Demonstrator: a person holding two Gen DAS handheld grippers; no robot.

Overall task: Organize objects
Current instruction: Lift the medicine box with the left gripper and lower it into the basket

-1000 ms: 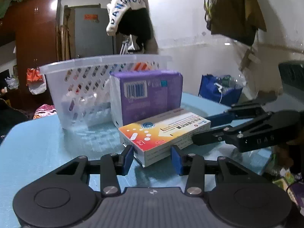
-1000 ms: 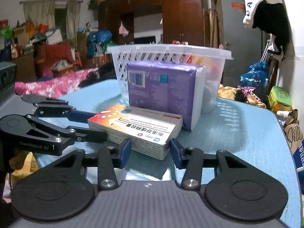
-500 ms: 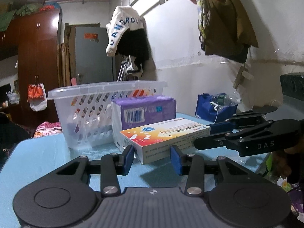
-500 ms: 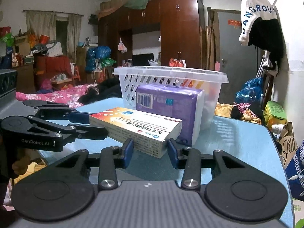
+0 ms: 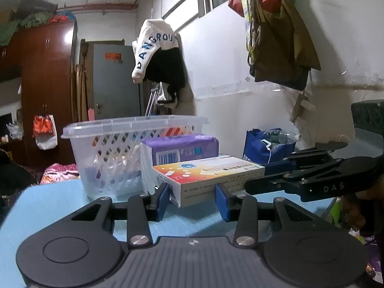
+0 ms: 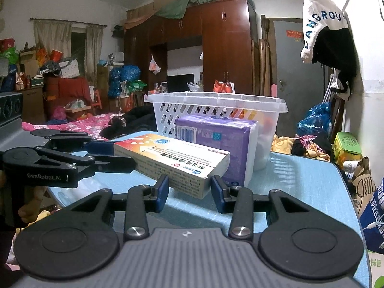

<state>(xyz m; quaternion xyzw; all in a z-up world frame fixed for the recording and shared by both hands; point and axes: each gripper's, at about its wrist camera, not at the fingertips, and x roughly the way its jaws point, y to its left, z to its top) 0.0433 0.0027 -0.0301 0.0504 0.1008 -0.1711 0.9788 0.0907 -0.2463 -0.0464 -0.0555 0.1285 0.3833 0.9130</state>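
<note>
A flat white and orange medicine box (image 5: 206, 172) is held between both grippers above the blue table (image 5: 55, 199). My left gripper (image 5: 192, 198) is shut on one end of it. My right gripper (image 6: 189, 190) is shut on the other end (image 6: 177, 160). Each gripper also shows in the other's view, the right one (image 5: 261, 180) and the left one (image 6: 115, 156). Behind the box stands a purple pack (image 5: 182, 148), also in the right wrist view (image 6: 216, 136), against a white perforated basket (image 5: 115, 139) (image 6: 216, 100).
The basket holds some items seen through its holes. A blue bag (image 5: 268, 146) with a bottle sits past the table's right side. The table's right edge (image 6: 345, 192) borders bags and boxes on the floor. A wardrobe (image 6: 216, 48) and a door stand behind.
Both grippers have lifted the medicine box off the table and levelled it. The basket and the purple pack have not moved.
</note>
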